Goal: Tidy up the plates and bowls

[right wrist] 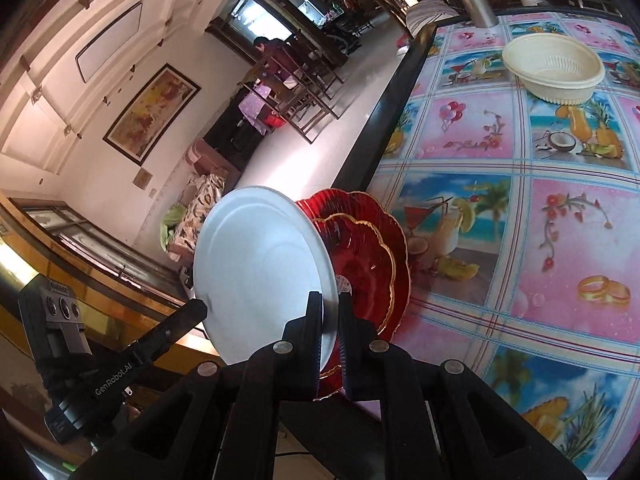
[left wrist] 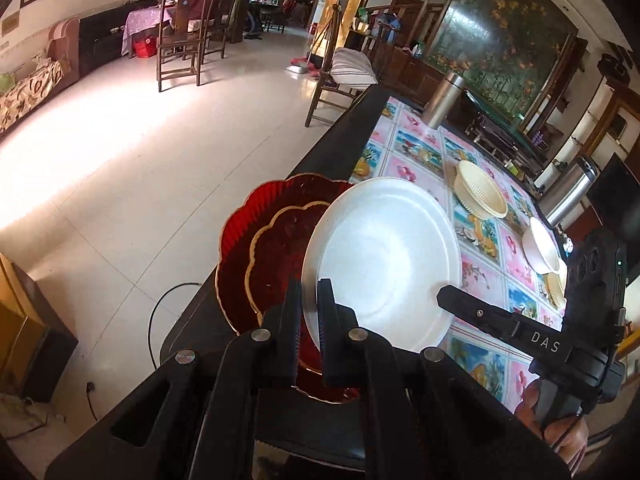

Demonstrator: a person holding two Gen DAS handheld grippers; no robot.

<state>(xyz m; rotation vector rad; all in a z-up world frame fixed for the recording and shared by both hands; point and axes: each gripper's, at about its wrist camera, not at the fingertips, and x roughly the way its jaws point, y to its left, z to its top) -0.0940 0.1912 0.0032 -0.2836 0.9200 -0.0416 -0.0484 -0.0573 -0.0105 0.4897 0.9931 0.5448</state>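
Observation:
A white plate (left wrist: 384, 256) (right wrist: 260, 264) hangs tilted over the table's near left corner, held by both grippers on opposite sides of its rim. My left gripper (left wrist: 309, 292) is shut on the near rim, and it also shows as a dark arm (right wrist: 202, 308) at the plate's left edge. My right gripper (right wrist: 330, 304) is shut on the rim too, its tip (left wrist: 442, 294) meeting the plate's right edge. Just behind the white plate two red scalloped plates with gold rims (left wrist: 256, 248) (right wrist: 376, 240) lie stacked on the corner, the smaller on top.
The table (left wrist: 416, 148) (right wrist: 520, 160) carries a bright picture cloth. A cream basket bowl (left wrist: 480, 194) (right wrist: 554, 70), a white bowl (left wrist: 540, 248) and two steel flasks (left wrist: 444, 100) (left wrist: 568, 196) stand farther along. Tiled floor lies off the left edge (left wrist: 120, 160); a person sits far away.

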